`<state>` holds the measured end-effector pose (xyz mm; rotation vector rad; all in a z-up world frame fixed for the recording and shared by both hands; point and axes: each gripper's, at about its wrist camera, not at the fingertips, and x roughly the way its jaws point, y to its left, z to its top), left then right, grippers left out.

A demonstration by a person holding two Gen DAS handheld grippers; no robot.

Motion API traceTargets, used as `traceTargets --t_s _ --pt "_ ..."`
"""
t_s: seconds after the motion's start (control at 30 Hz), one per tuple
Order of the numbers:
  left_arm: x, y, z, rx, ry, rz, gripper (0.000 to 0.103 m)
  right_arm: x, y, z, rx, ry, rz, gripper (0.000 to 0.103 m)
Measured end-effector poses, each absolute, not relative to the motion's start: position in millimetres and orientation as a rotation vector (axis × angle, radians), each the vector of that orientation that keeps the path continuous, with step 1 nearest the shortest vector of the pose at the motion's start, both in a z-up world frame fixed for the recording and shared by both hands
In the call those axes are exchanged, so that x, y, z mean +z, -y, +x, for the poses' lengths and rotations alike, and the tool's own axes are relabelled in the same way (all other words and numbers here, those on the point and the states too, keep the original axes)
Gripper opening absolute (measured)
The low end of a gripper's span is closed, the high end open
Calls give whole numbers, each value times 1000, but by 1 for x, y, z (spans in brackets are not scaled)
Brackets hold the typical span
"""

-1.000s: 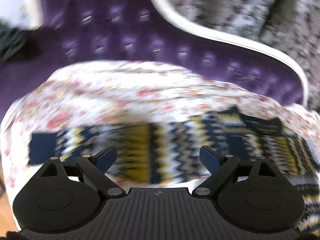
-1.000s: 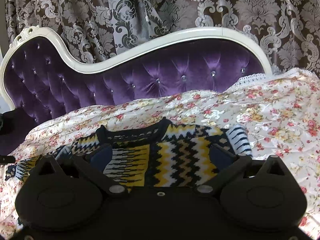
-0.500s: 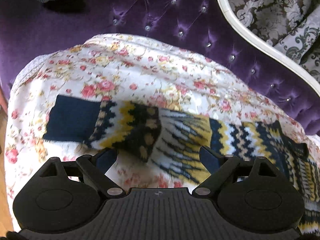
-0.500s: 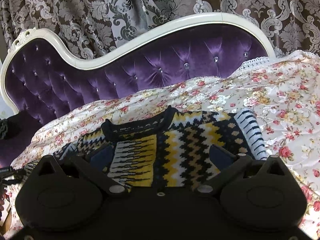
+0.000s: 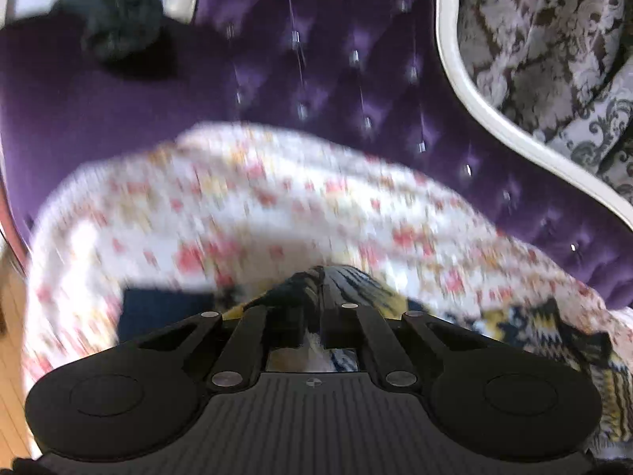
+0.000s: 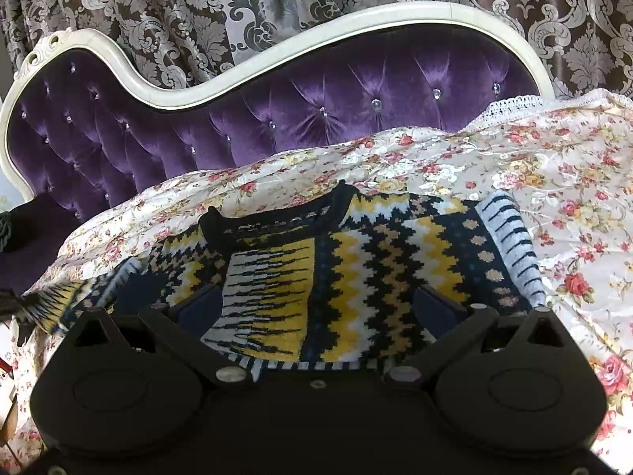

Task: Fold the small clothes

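The left gripper (image 5: 321,297) had just closed on the sweater's sleeve (image 5: 348,283). The sweater (image 6: 348,273) body extended toward the open right gripper (image 6: 316,304).

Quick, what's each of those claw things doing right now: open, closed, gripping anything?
Left gripper: its jaws have just closed, pinching the sleeve of the patterned sweater.
Right gripper: open above the sweater's body, holding nothing.
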<state>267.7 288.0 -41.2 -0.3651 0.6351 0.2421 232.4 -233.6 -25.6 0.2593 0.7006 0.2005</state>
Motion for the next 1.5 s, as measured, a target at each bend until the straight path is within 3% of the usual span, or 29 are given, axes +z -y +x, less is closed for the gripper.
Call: traceTargets --t_s 0.33,0.8,1.03,1.4,1.5 --pt "43 -257 279 178 -536 -287 6 -29 242 235 174 -755 316 103" --pt "102 -110 310 -97 -487 -209 6 -13 265 228 132 -739 321 103" --pt "91 -36 321 -215 -506 -185 6 -5 272 223 112 -727 270 103" --pt "19 62 332 -319 -608 -118 7 -1 293 222 89 -724 325 103" --pt "-4 76 334 -338 -660 -100 24 -1 298 222 79 -729 334 103"
